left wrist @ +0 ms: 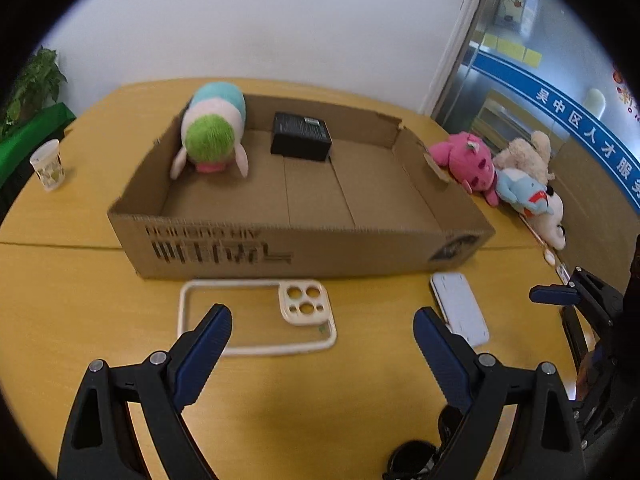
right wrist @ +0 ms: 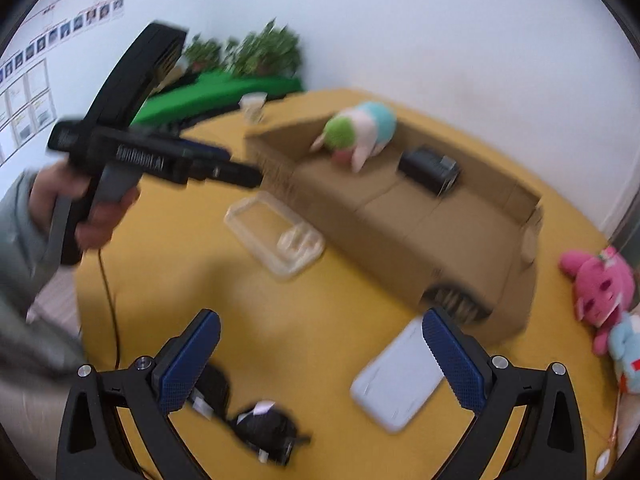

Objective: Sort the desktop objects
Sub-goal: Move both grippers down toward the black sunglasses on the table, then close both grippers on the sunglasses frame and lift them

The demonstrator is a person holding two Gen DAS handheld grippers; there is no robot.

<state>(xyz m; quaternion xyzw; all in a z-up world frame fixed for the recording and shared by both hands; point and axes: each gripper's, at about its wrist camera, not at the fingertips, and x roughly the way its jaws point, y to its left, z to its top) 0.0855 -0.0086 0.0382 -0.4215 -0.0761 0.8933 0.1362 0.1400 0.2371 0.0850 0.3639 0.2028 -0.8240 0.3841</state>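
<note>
— What's the room around you like?

— I'm at a rounded yellow table (left wrist: 72, 224) with a seam across its top. Behind it, a plain white wall (left wrist: 280, 20) fills the upper middle of the left view.

— Anything at the edges?

— Upper left, leafy plants (right wrist: 248, 50) stand behind a green cloth (right wrist: 224, 88). On the far left of the right view, rows of small photos and papers (right wrist: 28, 92) are pinned to the wall.

— And on the right?

— A glass door (left wrist: 516, 80) with a blue band of white Chinese characters, yellow sticky notes and a cartoon poster. The light is even and bright.
</note>
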